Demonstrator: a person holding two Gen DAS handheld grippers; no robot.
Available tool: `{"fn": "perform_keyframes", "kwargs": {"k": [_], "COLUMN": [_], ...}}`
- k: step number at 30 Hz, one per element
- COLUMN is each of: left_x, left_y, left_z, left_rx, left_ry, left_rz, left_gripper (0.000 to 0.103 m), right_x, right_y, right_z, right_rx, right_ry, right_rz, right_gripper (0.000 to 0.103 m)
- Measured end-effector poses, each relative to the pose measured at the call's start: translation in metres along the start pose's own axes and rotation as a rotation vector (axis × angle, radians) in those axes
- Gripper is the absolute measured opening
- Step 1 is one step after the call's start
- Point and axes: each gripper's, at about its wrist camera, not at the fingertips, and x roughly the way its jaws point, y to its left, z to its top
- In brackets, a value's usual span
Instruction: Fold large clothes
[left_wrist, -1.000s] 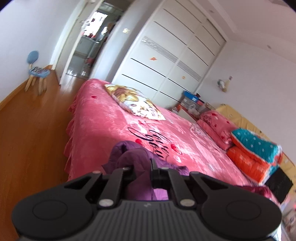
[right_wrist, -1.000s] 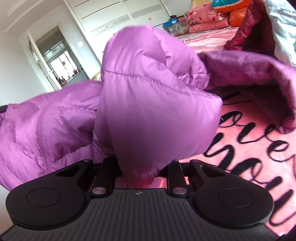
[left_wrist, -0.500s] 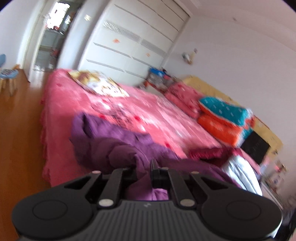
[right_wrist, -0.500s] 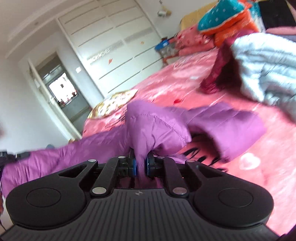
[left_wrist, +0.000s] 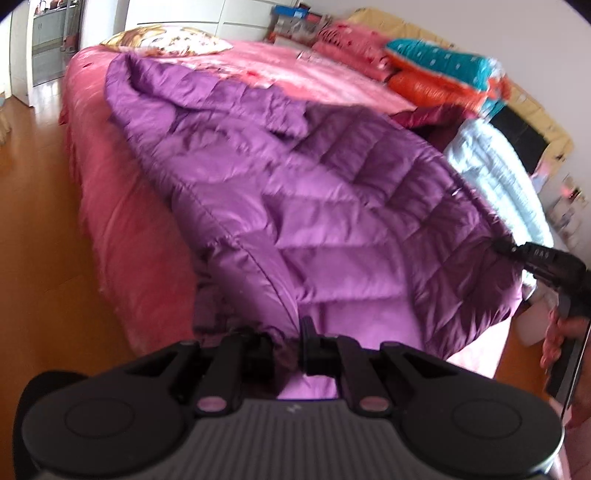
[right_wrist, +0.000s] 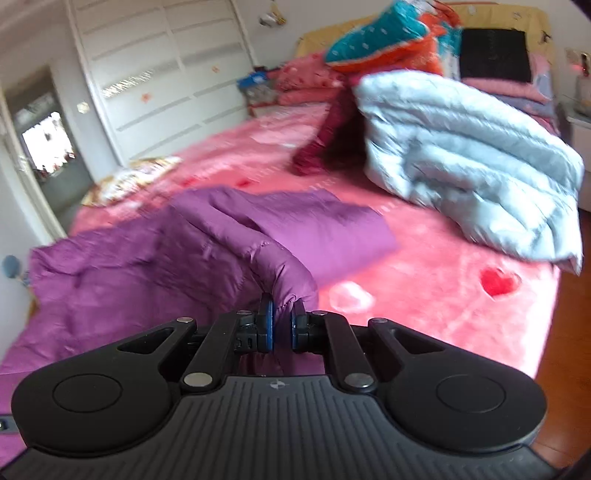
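Both grippers pinching the purple jacket over the pink bed

The right gripper (right_wrist: 281, 325) has its blue pads nipped on a hem fold of the purple jacket (right_wrist: 155, 258); the left gripper (left_wrist: 291, 347) clamps another edge. The jacket spreads toward 12 o'clock across the pink bedspread (right_wrist: 424, 295), a pale blue quilt (right_wrist: 472, 184) at 2 o'clock.

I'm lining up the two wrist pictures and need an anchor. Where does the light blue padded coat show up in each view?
Left wrist view: the light blue padded coat lies at the right edge, behind the purple jacket that both hand-held grippers hold.
Right wrist view: it fills the upper right, bunched on the pink bedspread.
Shared landmark: the teal and orange folded quilts stacked beyond the coat, near the headboard.
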Motion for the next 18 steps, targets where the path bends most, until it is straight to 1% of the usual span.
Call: {"fn": "perform_keyframes", "kwargs": {"k": [2, 3, 5, 6, 7, 9, 11, 12, 13, 14, 18], "left_x": [-0.002, -0.003, -0.004, -0.006, -0.009, -0.014, -0.023, -0.028, -0.034, -0.041, -0.064], "left_y": [0.001, 0.002, 0.004, 0.006, 0.006, 0.007, 0.007, 0.007, 0.007, 0.008, 0.006], "left_z": [0.0, 0.0, 0.003, 0.004, 0.0, -0.001, -0.001, -0.004, -0.004, -0.004, -0.002], "left_rx": [0.006, 0.008, 0.004, 0.001, 0.0, -0.002, 0.009, 0.015, 0.021, 0.028, 0.072], "left_ry": [0.002, -0.002, -0.003, -0.003, -0.005, -0.008, -0.022, -0.028, -0.035, -0.047, -0.112], "left_rz": [0.017, 0.025, 0.036, 0.043, 0.046, 0.055, 0.074, 0.085, 0.092, 0.094, 0.135], "left_gripper": [0.011, 0.012, 0.019, 0.026, 0.032, 0.039, 0.045, 0.052, 0.058, 0.06, 0.065], "right_x": [0.013, 0.013, 0.017, 0.017, 0.014, 0.013, 0.004, 0.003, -0.012, -0.026, -0.037], "right_y": [-0.009, -0.009, -0.011, -0.01, -0.017, -0.022, -0.027, -0.026, -0.036, -0.049, -0.056], "right_z": [-0.009, -0.009, -0.014, -0.017, -0.017, -0.017, -0.02, -0.02, -0.022, -0.024, -0.026], "right_rx": [0.04, 0.04, 0.057, 0.064, 0.066, 0.058, 0.055, 0.057, 0.061, 0.068, 0.086], "right_ry": [0.018, 0.018, 0.02, 0.018, 0.016, 0.013, 0.005, 0.001, -0.004, -0.017, -0.044], "right_rz": [-0.035, -0.035, -0.044, -0.043, -0.04, -0.043, -0.04, -0.035, -0.033, -0.032, -0.031], "right_gripper": [0.012, 0.012, 0.015, 0.016, 0.018, 0.024, 0.028, 0.03, 0.033, 0.036, 0.041]}}
